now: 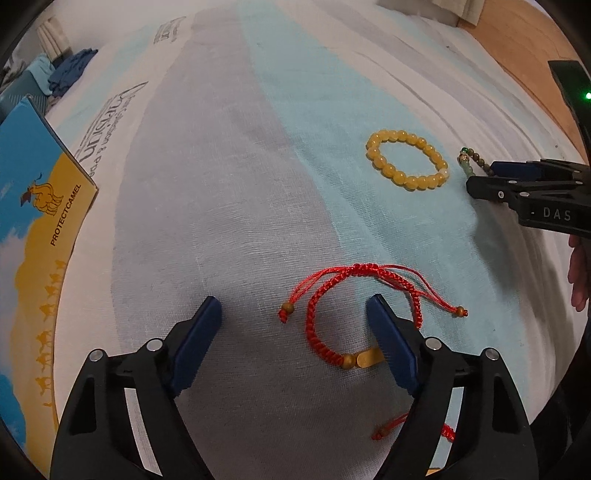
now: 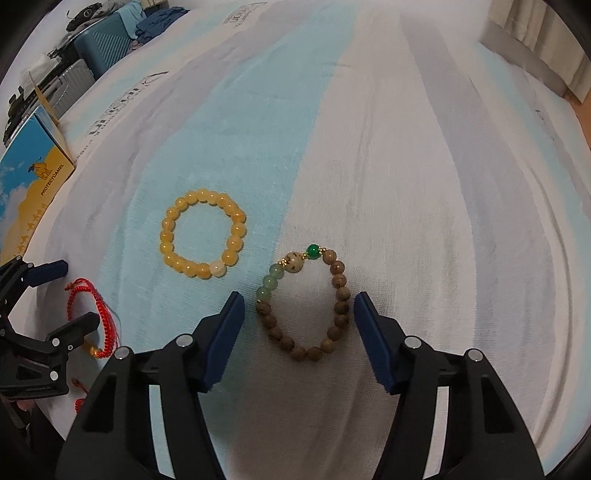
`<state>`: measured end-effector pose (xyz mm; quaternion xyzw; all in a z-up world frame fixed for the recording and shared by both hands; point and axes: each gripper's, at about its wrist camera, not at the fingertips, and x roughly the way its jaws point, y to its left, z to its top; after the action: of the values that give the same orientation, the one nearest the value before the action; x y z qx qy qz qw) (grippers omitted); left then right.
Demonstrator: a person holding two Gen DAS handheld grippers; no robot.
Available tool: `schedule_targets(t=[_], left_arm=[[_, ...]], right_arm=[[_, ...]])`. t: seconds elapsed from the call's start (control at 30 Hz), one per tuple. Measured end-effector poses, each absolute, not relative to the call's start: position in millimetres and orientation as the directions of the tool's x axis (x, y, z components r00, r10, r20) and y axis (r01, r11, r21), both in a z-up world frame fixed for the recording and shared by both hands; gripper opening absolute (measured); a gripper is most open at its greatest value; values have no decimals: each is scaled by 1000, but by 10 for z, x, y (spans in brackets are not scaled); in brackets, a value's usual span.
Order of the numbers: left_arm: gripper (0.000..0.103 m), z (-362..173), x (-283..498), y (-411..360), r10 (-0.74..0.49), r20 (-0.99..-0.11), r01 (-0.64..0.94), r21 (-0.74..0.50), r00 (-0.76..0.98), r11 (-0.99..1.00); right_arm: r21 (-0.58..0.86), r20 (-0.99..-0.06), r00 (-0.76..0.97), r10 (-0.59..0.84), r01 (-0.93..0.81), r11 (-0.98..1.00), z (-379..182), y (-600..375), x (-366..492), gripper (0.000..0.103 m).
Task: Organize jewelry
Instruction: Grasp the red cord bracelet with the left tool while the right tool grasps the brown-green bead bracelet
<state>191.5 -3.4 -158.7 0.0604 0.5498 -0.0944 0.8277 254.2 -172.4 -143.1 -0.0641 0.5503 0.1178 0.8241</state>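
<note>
Item one, nearest my left wrist view: a red braided cord bracelet with small wooden beads and a flat gold tag, lying flat on the striped white, grey and pale-blue bedsheet. My left gripper stands over it, jaws apart; the right blue pad sits on or just above the gold tag, the left pad stands clear of the cord on bare sheet. I cannot tell whether the right pad touches the tag. Nothing is clamped. A further bit of red cord shows behind the right finger, toward the sheet's near edge.

Item two, nearest my right wrist view: a bracelet of brown wooden beads with pale green beads, one speckled cream bead and one bright green bead, flat on the sheet. My right gripper straddles it, jaws apart, a blue pad just beside each flank of the ring; a narrow gap shows on both sides, so it is not gripped.

Item three: a round bracelet of translucent yellow beads with one whitish bead, lying between the other two, untouched, just beside the wooden one.

Item four: a blue and yellow printed cardboard box marked PROTECTCAMEL, at the sheet's left edge.

Item five: teal ribbed suitcase and blue clothing, beyond the far left corner.
</note>
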Motion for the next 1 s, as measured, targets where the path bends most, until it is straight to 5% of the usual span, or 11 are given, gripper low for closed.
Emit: schedule_targets(t=[0.4,0.73,1.0], left_arm=[[47,-1562,1856,0,-100,-913,249,2,396,968],[10,-1516,1884,4,-97,-917,261,8,387,965],[8,-1418,1857,-46,-112,-914,273,-1,389,962]], right_arm=[[20,-923,367,113,-249,968,-1478,-1708,2560,59],[11,-927,361,105,-254,967,-1456,-1702,2554,26],[27,-922,367,123,-255,966,-1372,-1746,2507,14]])
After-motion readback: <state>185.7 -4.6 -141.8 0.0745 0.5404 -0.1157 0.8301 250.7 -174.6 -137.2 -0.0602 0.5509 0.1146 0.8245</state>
